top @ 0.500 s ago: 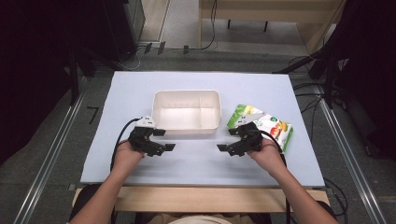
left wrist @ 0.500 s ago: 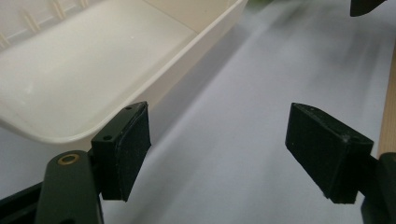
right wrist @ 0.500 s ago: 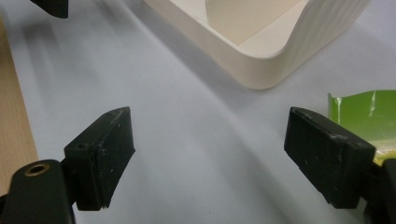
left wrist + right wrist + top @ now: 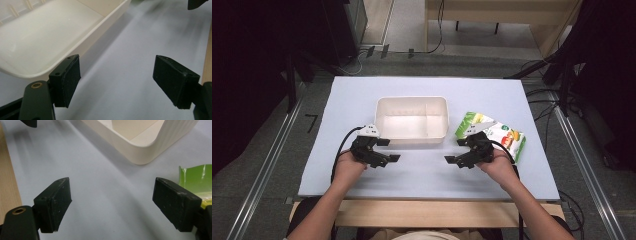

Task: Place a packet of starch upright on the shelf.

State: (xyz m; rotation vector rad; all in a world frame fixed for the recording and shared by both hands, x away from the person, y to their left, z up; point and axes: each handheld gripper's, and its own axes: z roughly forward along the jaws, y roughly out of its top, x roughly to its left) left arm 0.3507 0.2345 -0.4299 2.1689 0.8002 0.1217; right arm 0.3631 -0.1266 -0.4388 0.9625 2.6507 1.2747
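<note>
High view first: on the left, the left tongs (image 4: 388, 151) sit low over the table (image 4: 337, 175), just off the near left corner of the white tub (image 4: 412, 118), jaws spread wide with nothing between them. The left gripper view backs that up, with bare table between the 2 black pads (image 4: 68, 80) and the tub's rim (image 4: 82, 42) just beyond.

Moving to the middle, the tub looks empty, with 1 divider wall running across it.

Over on the right, the right tongs (image 4: 453, 155) are just as wide open and hold nothing. The green snack bag (image 4: 499, 136) lies flat on the table right of the tub, partly under that hand, and its green edge (image 4: 193, 178) peeks in beside 1 pad in the right gripper view.

My read: this is the ready stance, nothing picked up yet. The next move probably asks the right tongs to swing round toward the bag and pinch an edge, with the tub as the likely drop spot.
</note>
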